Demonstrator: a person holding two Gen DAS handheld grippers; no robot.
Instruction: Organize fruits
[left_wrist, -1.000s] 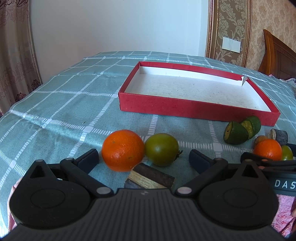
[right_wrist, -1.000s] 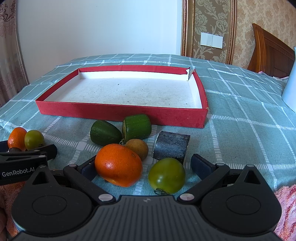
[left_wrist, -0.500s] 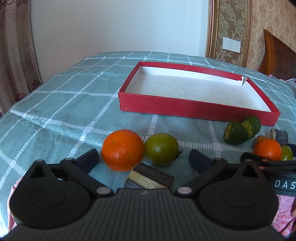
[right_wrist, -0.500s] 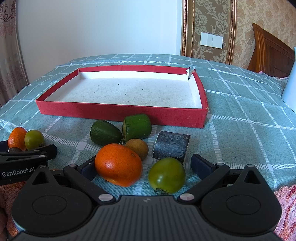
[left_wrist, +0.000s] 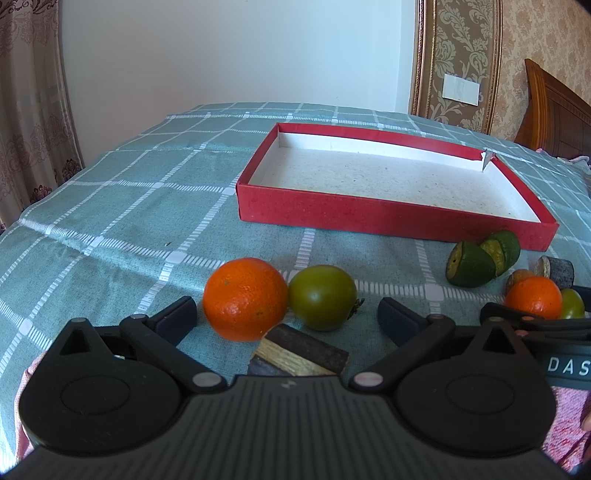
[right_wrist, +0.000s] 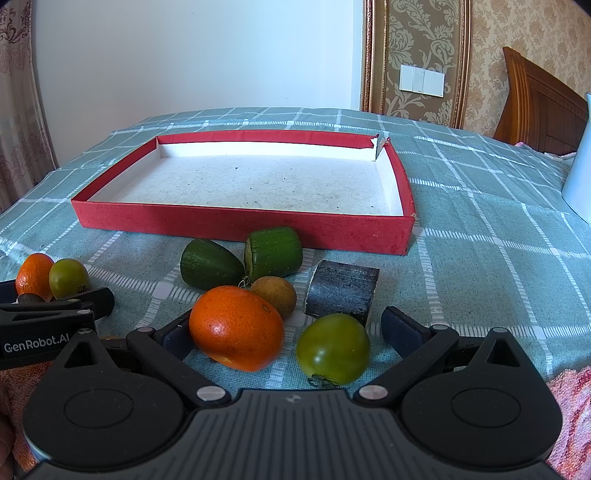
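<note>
Both tongs gape wide and empty, left gripper (left_wrist: 288, 314) and right gripper (right_wrist: 286, 330) each straddling fruit near the red tray (right_wrist: 240, 221), presumably for loading.

A teal cloth (right_wrist: 480, 236) checked in white is seen beneath a red, white-lined tray (right_wrist: 240, 221), orange mandarins (right_wrist: 236, 338) and green tomatoes (right_wrist: 332, 349).

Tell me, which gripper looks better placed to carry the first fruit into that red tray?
Probably the right gripper: it is open around an orange and green tomato, straight before the red tray. The left gripper, also open around fruit, has the tray off to its right.
</note>
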